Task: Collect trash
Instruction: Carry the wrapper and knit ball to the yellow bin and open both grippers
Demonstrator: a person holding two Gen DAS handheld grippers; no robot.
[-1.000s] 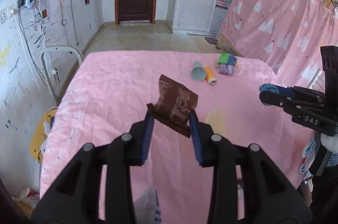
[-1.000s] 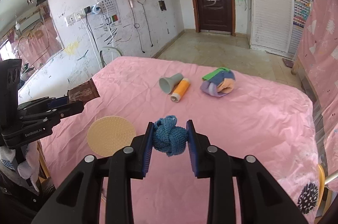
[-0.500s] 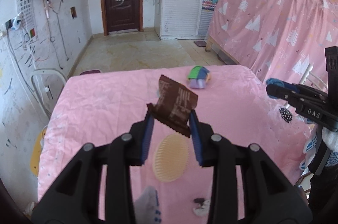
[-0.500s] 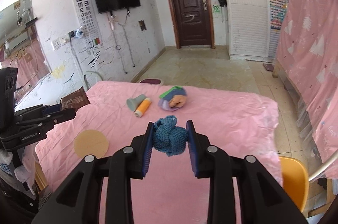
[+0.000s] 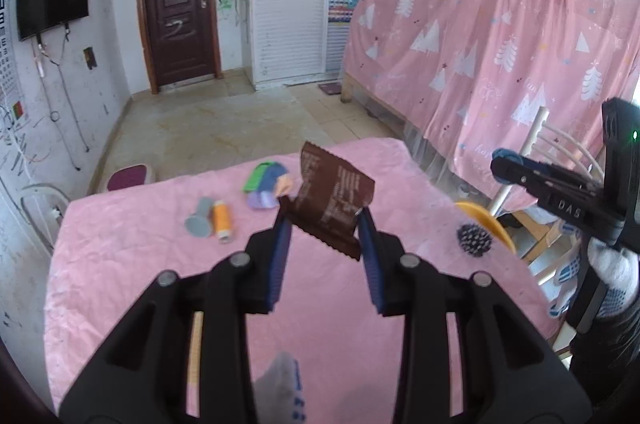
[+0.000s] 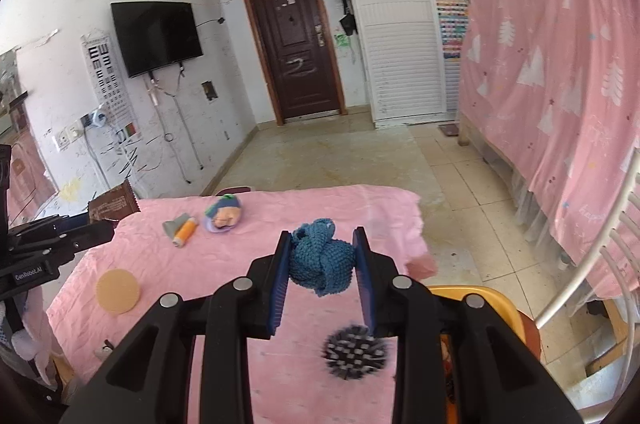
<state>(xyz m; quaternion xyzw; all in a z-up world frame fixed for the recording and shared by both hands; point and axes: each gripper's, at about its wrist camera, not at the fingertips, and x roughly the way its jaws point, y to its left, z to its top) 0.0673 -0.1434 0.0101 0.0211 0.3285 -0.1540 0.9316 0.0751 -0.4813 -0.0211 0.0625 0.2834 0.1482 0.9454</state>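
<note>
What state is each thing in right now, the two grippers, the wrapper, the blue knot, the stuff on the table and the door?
Left gripper: shut on wrapper.
Wrapper: held in the air, crumpled.
Right gripper: shut on blue knot.
Blue knot: held above the table.
Orange bottle: lying on its side.
Grey cup: tipped over, beside the bottle.
Spiky ball: resting on the table.
Round pad: lying flat.
Door: closed.

one wrapper (image 5: 332, 209), one knitted ball (image 6: 322, 260), one spiky ball (image 6: 356, 352), one round mat (image 6: 118, 290)
</note>
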